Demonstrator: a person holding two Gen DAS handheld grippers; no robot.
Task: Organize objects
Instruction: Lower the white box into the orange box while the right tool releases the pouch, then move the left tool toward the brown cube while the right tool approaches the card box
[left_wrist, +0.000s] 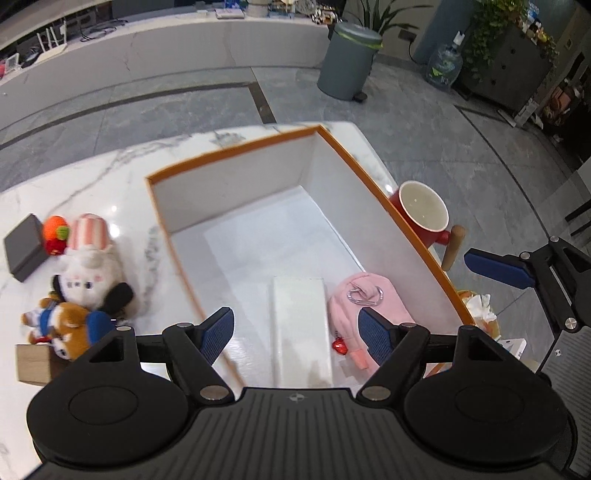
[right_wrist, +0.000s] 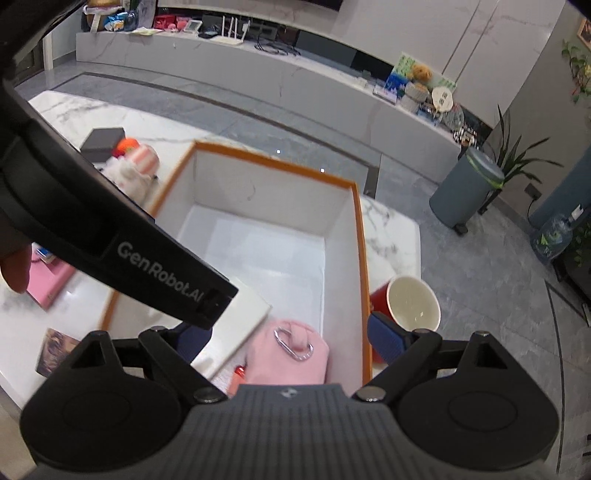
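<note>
One orange-rimmed box (left_wrist: 236, 155) with white inner walls stands open on the marble desk (left_wrist: 110, 177) and serves as the landmark. Inside it, at its near end, lie two items: one flat white slab (left_wrist: 301, 325) and, just beside it against the right wall, one pink pouch (left_wrist: 364, 295) bearing one silver carabiner (left_wrist: 364, 295) and a small red charm (left_wrist: 339, 346).

Outside the box, against its right wall, stands one red cup (left_wrist: 424, 214) with a wooden handle. Left of the box lie one white plush with a striped hat (left_wrist: 88, 258), one brown-and-blue plush (left_wrist: 66, 325) touching it, one small orange plush (left_wrist: 55, 230), one dark grey box (left_wrist: 26, 247) and one cardboard block (left_wrist: 33, 363). One pink flat item (right_wrist: 48, 282) lies on the desk left of the box's near corner.

Left tongs (left_wrist: 297, 332): angled steeply down over the near end of the box, blue pads apart, nothing between them touched. Right tongs (right_wrist: 284, 338): also tilted down above the box's near right corner, jaws apart and empty; the left pad is partly hidden by the other device's black body. A fingertip (right_wrist: 14, 273) shows at the frame's left edge.
</note>
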